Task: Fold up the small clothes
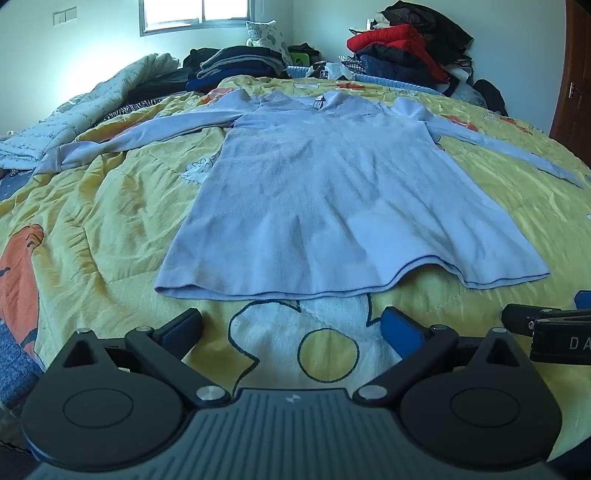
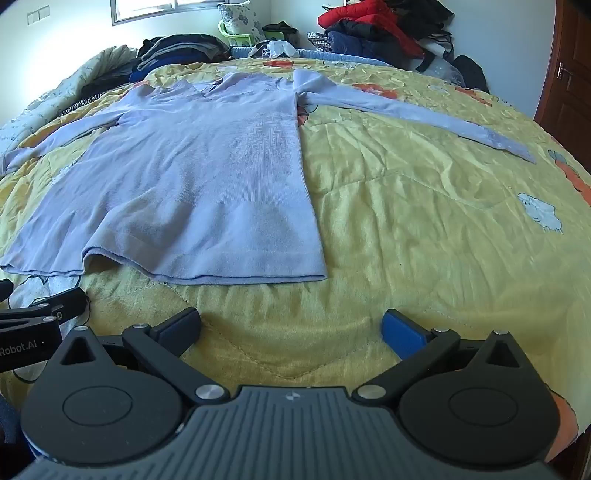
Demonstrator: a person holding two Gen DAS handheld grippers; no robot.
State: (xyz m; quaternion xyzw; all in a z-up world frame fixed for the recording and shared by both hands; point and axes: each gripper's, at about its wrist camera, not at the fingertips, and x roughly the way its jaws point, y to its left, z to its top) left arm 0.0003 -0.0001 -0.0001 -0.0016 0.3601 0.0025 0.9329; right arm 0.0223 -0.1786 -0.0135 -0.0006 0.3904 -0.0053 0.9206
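Left wrist view: left gripper low over the yellow quilt, jaws spread wide with nothing between them, just short of the hem of a light blue long-sleeved top lying flat, both sleeves stretched out to the sides, the right gripper's tip showing at the right edge. Right wrist view: right gripper likewise wide apart and empty above bare quilt, top ahead and to the left, piled clothes beyond by the far wall.
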